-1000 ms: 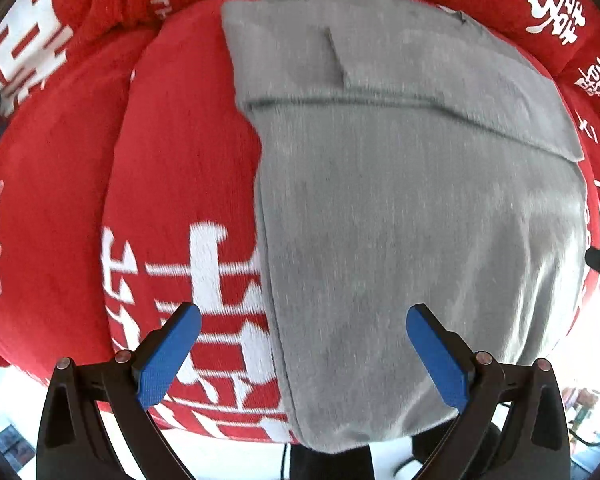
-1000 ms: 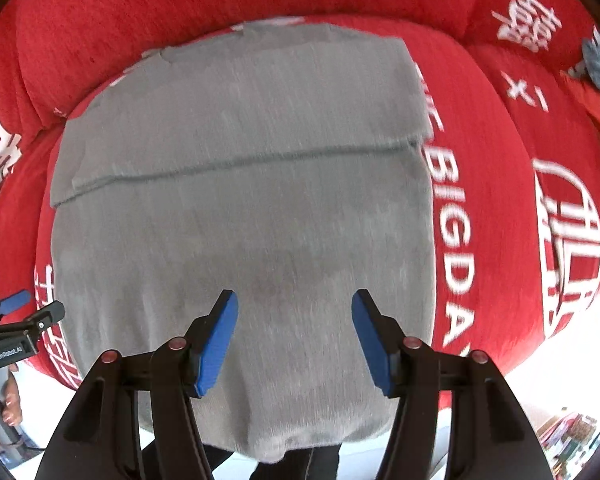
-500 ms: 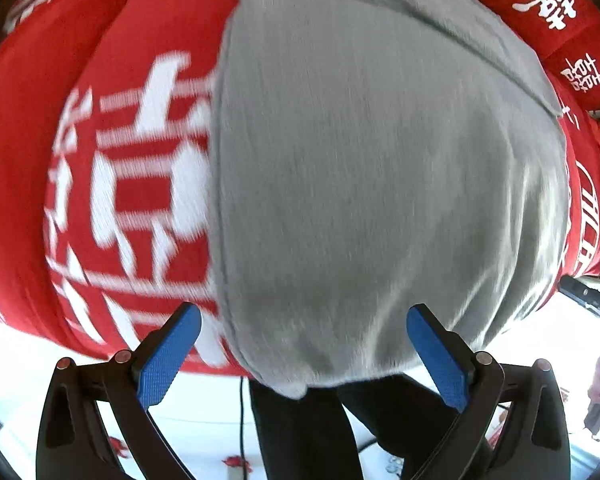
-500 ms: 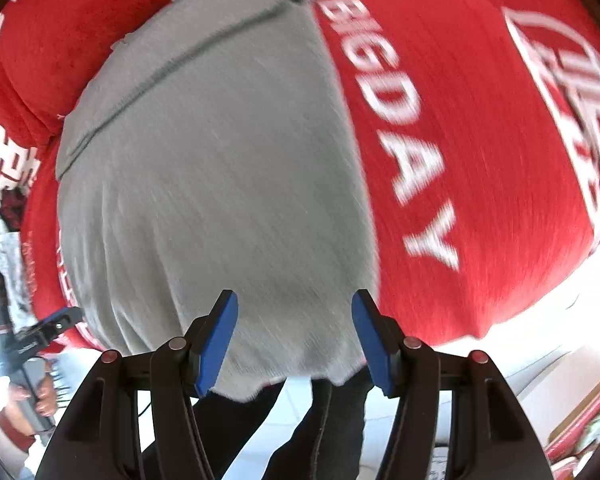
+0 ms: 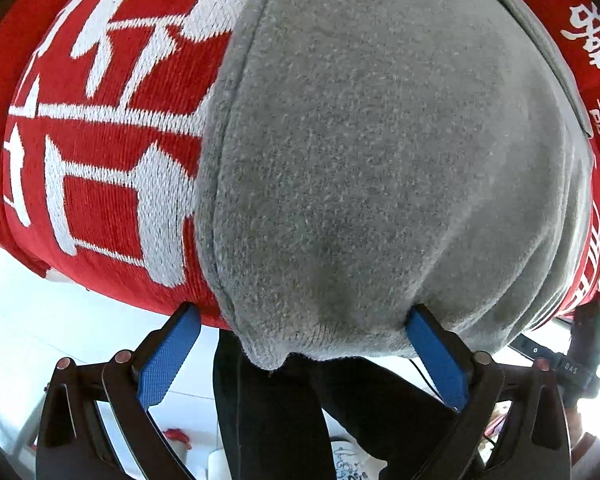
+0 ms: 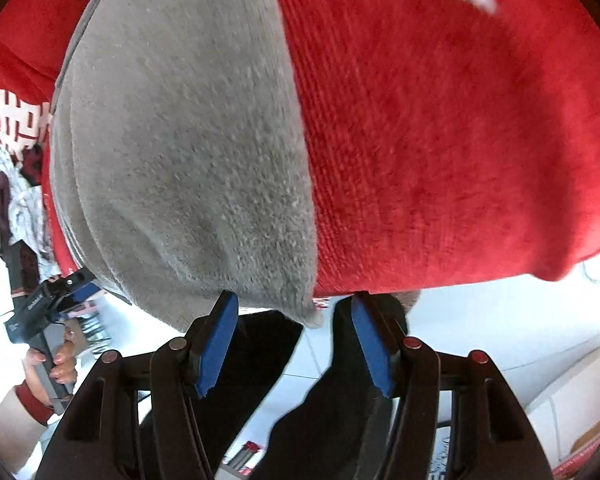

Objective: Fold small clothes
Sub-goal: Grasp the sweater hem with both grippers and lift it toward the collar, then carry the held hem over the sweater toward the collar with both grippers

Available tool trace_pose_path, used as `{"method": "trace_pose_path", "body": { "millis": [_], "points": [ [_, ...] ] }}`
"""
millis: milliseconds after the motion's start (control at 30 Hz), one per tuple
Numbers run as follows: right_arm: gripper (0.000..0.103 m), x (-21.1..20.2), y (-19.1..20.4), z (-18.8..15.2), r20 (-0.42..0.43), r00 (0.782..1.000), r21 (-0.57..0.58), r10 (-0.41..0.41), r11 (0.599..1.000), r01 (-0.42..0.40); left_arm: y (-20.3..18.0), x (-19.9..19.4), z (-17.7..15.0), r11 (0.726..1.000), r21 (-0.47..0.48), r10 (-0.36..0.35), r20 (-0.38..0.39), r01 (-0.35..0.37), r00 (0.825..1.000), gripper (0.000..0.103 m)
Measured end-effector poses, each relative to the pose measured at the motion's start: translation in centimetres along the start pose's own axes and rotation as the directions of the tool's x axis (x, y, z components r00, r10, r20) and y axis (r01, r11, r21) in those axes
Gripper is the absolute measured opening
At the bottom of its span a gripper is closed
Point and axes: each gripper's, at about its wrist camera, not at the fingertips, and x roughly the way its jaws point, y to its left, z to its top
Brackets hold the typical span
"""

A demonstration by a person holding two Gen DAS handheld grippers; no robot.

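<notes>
Both claws are right at the near hem now. Left claw (image 5: 300, 354) stands wide, its blue pads (image 5: 168, 360) straddling the near-left corner of the gray garment (image 5: 360, 160), nothing pinched yet. Right claw (image 6: 296, 344) is also parted, a bit narrower, with the garment's near-right corner (image 6: 314, 314) hanging just between its pads, again not gripped.

The gray garment lies spread on the red cloth (image 5: 100, 160) with white lettering that covers the tabletop, and its near edge droops over the front. Up at the far end in the left view I can see a flap edge (image 5: 548, 52) lying across the top, so I judge a fold has already been made up there. What's left, as I read it, is pinching both near corners and carrying the hem up and over toward the far end, then any last halving.

Beyond the edge, dark trouser legs (image 5: 268, 412) and a pale floor. In the right view the other handle (image 6: 40, 312) shows at the left, held in a hand (image 6: 56, 364).
</notes>
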Motion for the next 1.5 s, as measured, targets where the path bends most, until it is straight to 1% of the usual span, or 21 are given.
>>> {"method": "trace_pose_path", "body": {
  "millis": [33,67,100,133,167,200,233,467,667,800,967,1033,1100,1133,1167,1200,1233,1267,1400,1467,1500],
  "points": [
    [0.047,0.1,-0.1,-0.1,-0.005,0.999,0.015,0.038,0.999,-0.038,-0.1,-0.1,-0.6,1.0,0.005,0.004,0.004,-0.004,1.0,0.091],
    [0.021,0.1,-0.1,-0.3,-0.014,0.998,0.03,0.054,0.998,-0.054,-0.1,-0.5,-0.9,1.0,0.014,0.0,0.01,0.0,1.0,0.079],
    [0.011,0.1,0.0,-0.6,-0.021,0.999,0.038,0.048,0.998,-0.047,-1.8,-1.2,-2.2,1.0,0.019,-0.009,0.014,0.009,1.0,0.072],
    [0.005,-0.2,0.0,-0.8,-0.014,0.998,0.035,0.058,0.998,-0.058,-2.6,-1.5,-2.6,1.0,0.025,-0.015,0.016,0.015,1.0,0.056],
    [0.005,-0.6,0.2,-1.1,-0.004,0.997,0.034,0.075,0.997,-0.075,-2.9,-2.0,-2.9,0.998,0.048,-0.032,0.015,0.031,0.999,0.032],
    [0.005,-1.1,0.4,-1.3,0.002,0.995,0.037,0.098,0.994,-0.098,-3.1,-2.3,-3.0,0.996,0.063,-0.061,0.009,0.06,0.998,0.018],
    [0.005,-1.7,0.7,-1.6,0.014,0.991,0.039,0.132,0.99,-0.133,-3.4,-2.8,-2.9,0.994,0.072,-0.078,0.002,0.077,0.997,0.016],
    [0.004,-7.8,2.9,-0.6,0.132,0.943,0.03,0.304,0.95,-0.311,-4.8,-8.7,-1.4,0.971,0.122,-0.211,0.044,0.204,0.977,0.015],
    [0.004,-10.7,5.3,4.1,0.273,0.888,0.032,0.371,0.918,-0.394,-5.5,-11.2,5.1,0.95,0.075,-0.311,0.163,0.302,0.937,0.012],
    [0.004,-10.4,6.7,8.2,0.292,0.904,0.037,0.313,0.941,-0.338,-6.5,-11.1,10.5,0.968,0.116,-0.245,0.231,0.223,0.942,0.012],
    [0.003,-10.0,7.3,11.9,0.306,0.928,0.08,0.212,0.966,-0.246,-7.2,-11.1,13.3,0.976,0.2,-0.136,0.261,0.084,0.956,0.012],
    [0.003,-10.4,7.1,12.4,0.319,0.935,0.107,0.156,0.974,-0.199,-7.1,-11.2,13.6,0.973,0.219,-0.12,0.242,0.066,0.963,0.012],
    [0.007,-11.4,8.1,12.0,0.322,0.94,0.053,0.113,0.989,-0.137,-7.0,-11.4,13.5,0.959,0.275,-0.125,0.2,0.067,0.972,0.028],
    [0.007,-11.9,8.5,11.8,0.31,0.948,0.009,0.076,0.997,-0.083,-7.4,-11.5,12.9,0.946,0.319,-0.117,0.195,0.05,0.974,0.062],
    [0.012,-12.1,9.3,11.3,0.295,0.955,-0.042,0.036,0.999,-0.025,-8.1,-12.0,11.9,0.924,0.383,-0.094,0.225,0.001,0.97,0.082],
    [0.02,-11.9,10.7,10.5,0.272,0.962,-0.118,-0.02,0.991,0.054,-8.9,-12.3,10.9,0.895,0.445,-0.088,0.248,-0.033,0.965,0.082],
    [0.044,-11.7,11.5,9.8,0.259,0.964,-0.164,-0.056,0.981,0.101,-9.4,-12.4,10.3,0.867,0.497,-0.09,0.239,-0.042,0.967,0.082],
    [0.057,-11.2,12.5,9.0,0.242,0.965,-0.23,-0.099,0.961,0.156,-10.6,-12.2,9.5,0.822,0.568,-0.089,0.214,-0.05,0.973,0.082],
    [0.057,-9.0,15.0,7.1,0.222,0.952,-0.384,-0.21,0.879,0.283,-15.4,-10.6,6.7,0.642,0.762,-0.08,0.171,-0.081,0.982,0.082],
    [0.057,-8.2,15.8,7.1,0.228,0.945,-0.402,-0.233,0.862,0.309,-17.7,-9.5,5.7,0.565,0.819,-0.075,0.166,-0.095,0.983,0.082],
    [0.057,-7.7,16.2,7.3,0.236,0.94,-0.409,-0.244,0.853,0.324,-18.5,-9.0,5.4,0.541,0.836,-0.07,0.153,-0.092,0.986,0.082]
  ]
}}
